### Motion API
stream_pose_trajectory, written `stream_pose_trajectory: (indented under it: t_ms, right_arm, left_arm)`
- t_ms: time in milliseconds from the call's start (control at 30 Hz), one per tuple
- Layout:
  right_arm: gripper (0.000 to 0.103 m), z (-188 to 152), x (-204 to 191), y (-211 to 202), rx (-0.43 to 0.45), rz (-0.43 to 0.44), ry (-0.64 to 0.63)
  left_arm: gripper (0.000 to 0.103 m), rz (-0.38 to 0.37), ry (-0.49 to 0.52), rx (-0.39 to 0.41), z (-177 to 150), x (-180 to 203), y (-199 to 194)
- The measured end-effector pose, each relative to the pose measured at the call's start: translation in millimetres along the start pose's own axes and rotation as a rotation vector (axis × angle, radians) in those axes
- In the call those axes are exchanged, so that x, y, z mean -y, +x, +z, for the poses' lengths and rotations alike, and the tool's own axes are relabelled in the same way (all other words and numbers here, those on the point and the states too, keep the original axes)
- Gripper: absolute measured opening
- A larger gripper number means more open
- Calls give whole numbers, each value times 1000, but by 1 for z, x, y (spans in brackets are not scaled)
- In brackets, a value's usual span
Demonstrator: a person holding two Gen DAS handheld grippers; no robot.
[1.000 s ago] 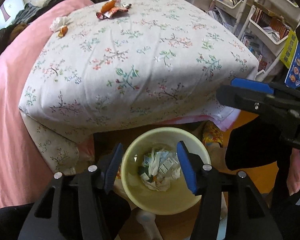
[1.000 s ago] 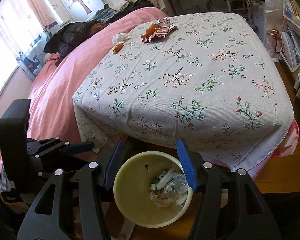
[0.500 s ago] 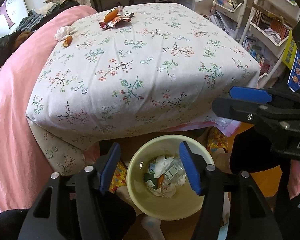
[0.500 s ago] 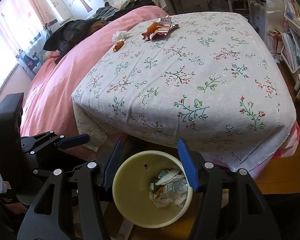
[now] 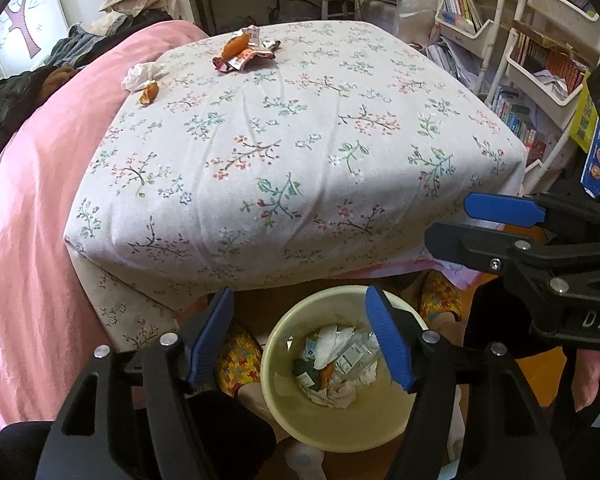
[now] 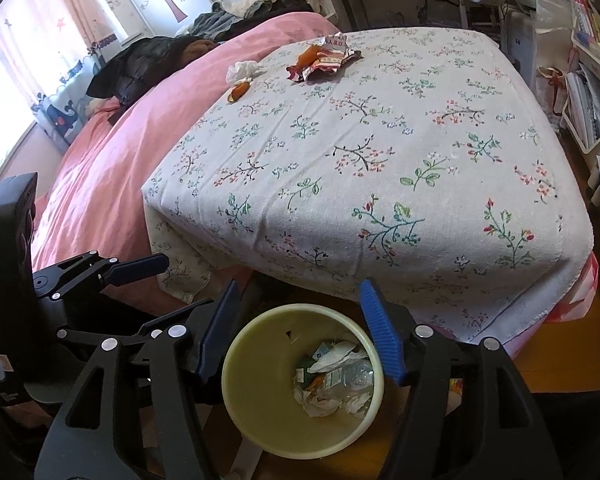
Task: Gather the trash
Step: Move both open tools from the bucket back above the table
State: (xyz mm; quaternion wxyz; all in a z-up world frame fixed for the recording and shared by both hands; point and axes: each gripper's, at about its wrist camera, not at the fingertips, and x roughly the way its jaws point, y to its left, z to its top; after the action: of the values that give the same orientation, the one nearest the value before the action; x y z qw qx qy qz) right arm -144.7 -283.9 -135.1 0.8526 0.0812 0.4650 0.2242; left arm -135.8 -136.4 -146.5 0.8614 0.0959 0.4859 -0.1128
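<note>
Both the left gripper (image 5: pixel 300 336) and the right gripper (image 6: pixel 298 330) hung with jaws apart, holding nothing, above the yellow bin (image 5: pixel 276 408) near the bed. Wrappers (image 5: pixel 244 50) and tissue (image 5: pixel 140 74) lay far on the floral cover (image 5: pixel 300 152).

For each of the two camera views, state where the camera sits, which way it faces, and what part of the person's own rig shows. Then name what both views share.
Left wrist: sits on the left tool, facing forward and down over the bin toward the floral quilt; the right tool shows at right.
Right wrist: sits on the right tool, facing likewise; the left tool shows at left.
Shared: bin, quilt, red wrappers, tissue.
</note>
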Motion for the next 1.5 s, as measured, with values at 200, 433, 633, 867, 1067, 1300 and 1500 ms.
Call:
stream_pose_trajectory:
  t_ms: [200,433,633,867,1067,1300,1500]
  right_arm:
    - [67,5,-2,-2,23,-59,-21]
    - [70,9,2,-5,41,-108,-10]
    - [74,10,-1,-10,66,-146,-32]
    - [79,15,-8,-18,102,-181,-65]
    - [80,17,-11,-21,117,-209,-81]
    - [80,20,-15,-24,136,-239,-102]
    - [81,26,-16,-31,163,-258,-112]
  left_arm:
    - [72,27,-48,33,4,-10,-3]
    - [74,54,-106,61,7,-20,-5]
    - [74,68,-130,78,10,-25,-5]
    - [75,77,-165,134,18,-32,-14]
    - [75,76,-217,168,24,-41,-19]
    - [76,83,-218,180,27,-40,-20]
    - [78,93,-192,216,43,-40,-27]
